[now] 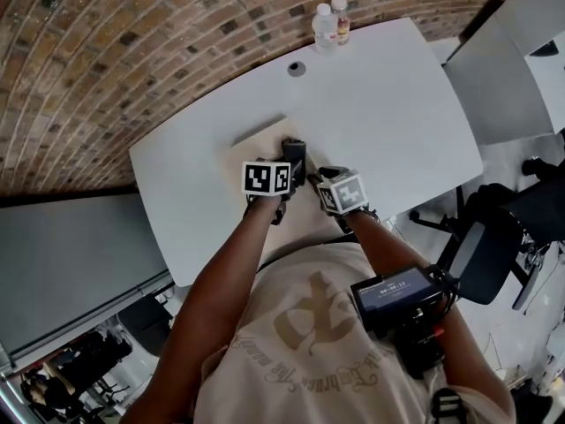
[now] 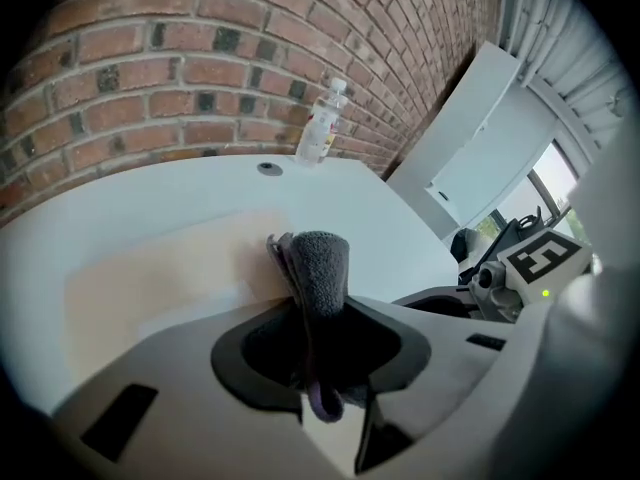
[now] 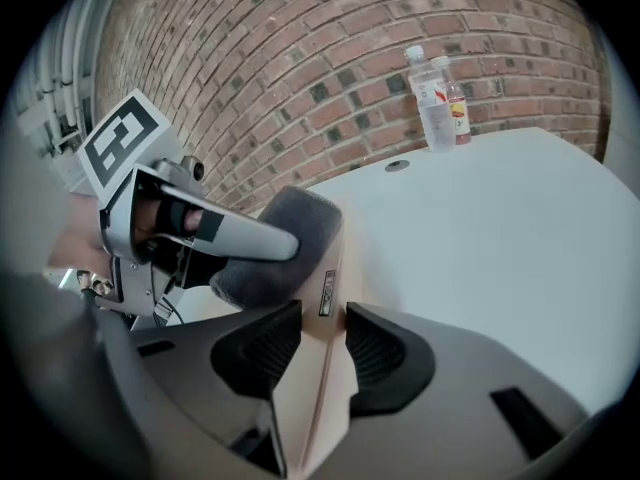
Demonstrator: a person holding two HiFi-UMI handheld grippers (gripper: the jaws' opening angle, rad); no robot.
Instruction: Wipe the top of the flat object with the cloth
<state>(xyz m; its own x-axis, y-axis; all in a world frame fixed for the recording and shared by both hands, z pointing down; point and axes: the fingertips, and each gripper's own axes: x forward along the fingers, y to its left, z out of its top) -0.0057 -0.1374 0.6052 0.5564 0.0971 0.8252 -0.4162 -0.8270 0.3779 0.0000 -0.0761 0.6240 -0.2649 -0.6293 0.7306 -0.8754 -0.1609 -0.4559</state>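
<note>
Head view: a person's two arms reach over a white worktop point(image 1: 397, 104) set against a brick wall, a claw in each hand.
Flat object: a thin, pale tan board point(image 1: 256, 144) lies flat on the worktop, left of its middle and towards the near edge.
Cloth: a dark grey, fuzzy cloth point(image 1: 294, 148), bunched into a wad, rests on top of the board near its right edge.
Left claw: the left claw point(image 1: 295, 159) is clenched on the cloth. The left gripper view shows the wad squeezed between both jaws, with its end sticking out past the tips onto the board.
Right claw: the right claw point(image 1: 314, 177), just beside the left one, grasps the board. In the right gripper view the board's thin edge runs between the two ribbed jaws, which close on it from either side.
Bottles: two clear plastic bottles point(image 1: 331, 23) stand upright, side by side, at the far edge of the worktop, well apart from the board.
Cable hole: a small round hole point(image 1: 297, 68) sits in the worktop between the bottles and the board.
</note>
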